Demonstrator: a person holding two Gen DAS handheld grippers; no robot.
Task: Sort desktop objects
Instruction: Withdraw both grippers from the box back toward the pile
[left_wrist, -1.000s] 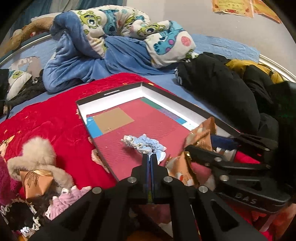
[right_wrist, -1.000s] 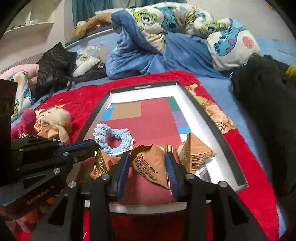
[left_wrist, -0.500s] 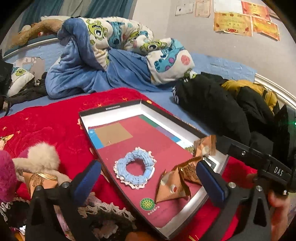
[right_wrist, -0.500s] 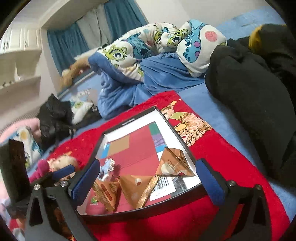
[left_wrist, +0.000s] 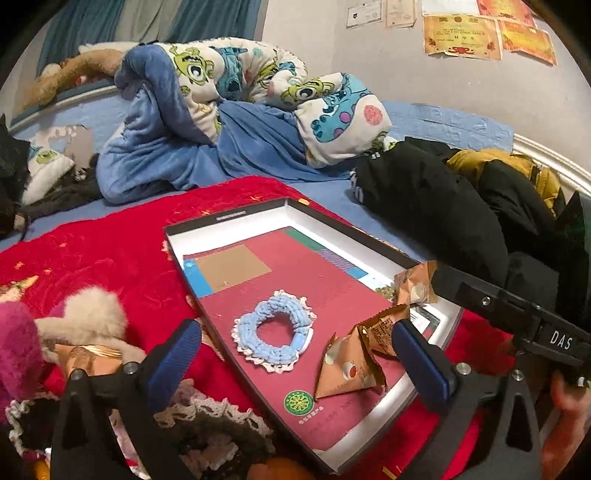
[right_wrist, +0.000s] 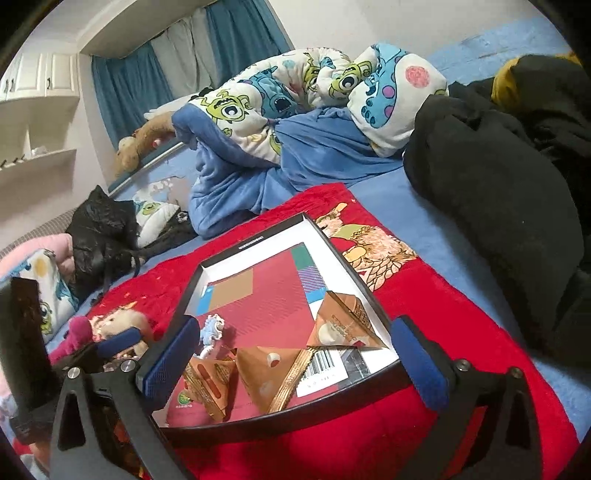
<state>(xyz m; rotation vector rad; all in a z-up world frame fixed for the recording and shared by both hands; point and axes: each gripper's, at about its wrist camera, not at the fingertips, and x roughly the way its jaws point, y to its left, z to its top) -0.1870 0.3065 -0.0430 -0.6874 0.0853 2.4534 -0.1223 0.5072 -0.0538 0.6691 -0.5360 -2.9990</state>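
Both claws had just let go; left gripper (left_wrist: 297, 354) and right gripper (right_wrist: 295, 350) sat wide and empty; the blue scrunchie (left_wrist: 272, 334) and snack packets (right_wrist: 345, 321) were now in the box lid (left_wrist: 225, 216); more clutter left beside it.

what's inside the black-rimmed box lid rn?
Inside the shallow black-rimmed box lid: a blue crocheted scrunchie with white lace edge, three brown pyramid-shaped snack packets and a printed red paper liner. The floor under the liner and packets is covered.
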